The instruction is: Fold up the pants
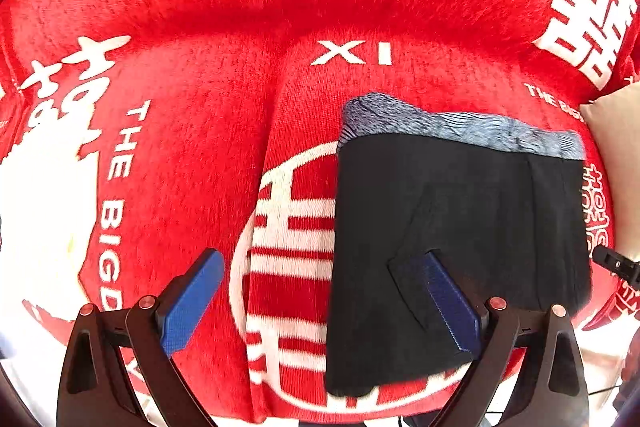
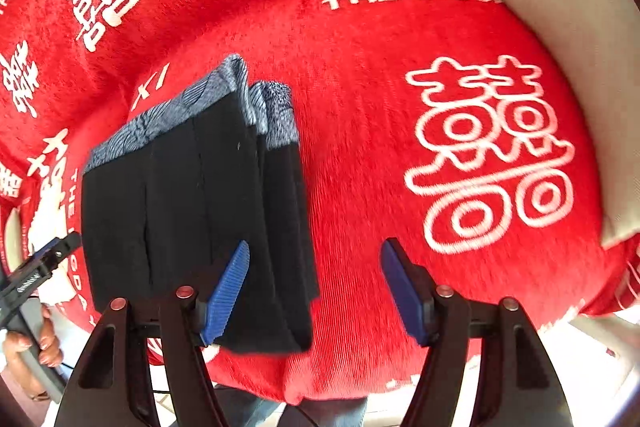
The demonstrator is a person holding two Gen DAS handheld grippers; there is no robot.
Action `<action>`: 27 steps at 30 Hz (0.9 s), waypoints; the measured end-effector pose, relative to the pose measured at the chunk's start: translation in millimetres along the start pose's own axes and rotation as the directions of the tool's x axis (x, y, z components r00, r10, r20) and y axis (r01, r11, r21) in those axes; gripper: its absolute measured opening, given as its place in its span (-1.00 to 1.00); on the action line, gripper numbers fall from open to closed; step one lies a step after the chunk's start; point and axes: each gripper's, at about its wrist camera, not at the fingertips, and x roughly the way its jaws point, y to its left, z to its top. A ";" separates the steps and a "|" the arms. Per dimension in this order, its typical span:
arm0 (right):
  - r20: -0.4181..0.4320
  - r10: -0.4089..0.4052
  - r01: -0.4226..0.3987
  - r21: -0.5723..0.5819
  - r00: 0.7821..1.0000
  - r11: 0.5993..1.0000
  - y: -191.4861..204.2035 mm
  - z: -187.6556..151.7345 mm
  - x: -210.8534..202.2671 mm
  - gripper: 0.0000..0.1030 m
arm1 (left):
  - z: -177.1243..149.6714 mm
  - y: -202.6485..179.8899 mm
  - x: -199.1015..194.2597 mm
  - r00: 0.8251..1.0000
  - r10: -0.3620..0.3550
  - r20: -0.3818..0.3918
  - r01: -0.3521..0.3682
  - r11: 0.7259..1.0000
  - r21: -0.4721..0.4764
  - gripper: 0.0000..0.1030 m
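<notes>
Both the left gripper point(image 1: 324, 301) and right gripper point(image 2: 316, 287) hang released above folded black pants point(image 1: 460, 227) on a red blanket point(image 1: 200, 147).

I see black pants point(image 1: 460, 227) with a blue-grey, finely lined waistband beneath my left tool point(image 1: 320, 303), whose pads point(image 1: 192, 303) are blue. Under them a red plush cover point(image 1: 200, 131) carries white characters. Beyond my right tool point(image 2: 316, 291) lies a beige cushion point(image 2: 580, 47).

Matt black pants point(image 1: 460, 227) lie on seemingly plush red cover point(image 1: 208, 131).
</notes>
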 end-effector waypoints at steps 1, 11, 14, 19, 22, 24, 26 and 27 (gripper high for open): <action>0.003 -0.004 0.004 -0.007 1.000 1.000 3.4 -6.2 -5.9 0.40 | -2.7 -3.0 -4.6 1.000 0.004 0.002 -0.004 1.000 0.001 0.94; -0.046 0.024 -0.022 0.042 0.999 0.999 23.8 -39.2 -34.0 0.40 | -39.1 -46.5 -40.1 0.999 0.007 -0.041 -0.001 0.991 0.137 0.94; -0.035 0.017 -0.016 0.041 0.999 0.999 35.8 -43.3 -47.2 0.58 | -46.8 -52.2 -51.7 0.998 -0.017 -0.053 0.024 0.990 0.140 0.94; 0.011 -0.006 0.006 -0.008 1.000 1.000 60.2 -51.5 -70.1 0.87 | -55.3 -57.5 -70.5 0.996 -0.049 -0.075 0.060 0.987 0.150 0.98; 0.040 -0.027 0.028 -0.025 0.999 0.999 71.1 -55.2 -82.9 1.00 | -55.9 -56.8 -82.3 0.996 -0.047 -0.071 0.058 0.986 0.157 0.98; 0.051 -0.064 0.065 -0.029 0.997 0.997 76.7 -56.7 -90.7 1.00 | -54.8 -56.9 -92.5 0.997 -0.047 -0.054 0.055 0.984 0.167 0.98; 0.040 -0.079 0.080 -0.027 0.996 0.996 80.4 -57.0 -96.9 1.00 | -52.8 -56.0 -101.6 0.999 -0.036 -0.028 0.040 0.984 0.175 0.98; 0.030 -0.075 0.076 -0.023 0.997 0.997 81.3 -56.7 -99.5 1.00 | -51.4 -56.0 -108.0 1.000 -0.026 -0.014 0.029 0.983 0.180 0.98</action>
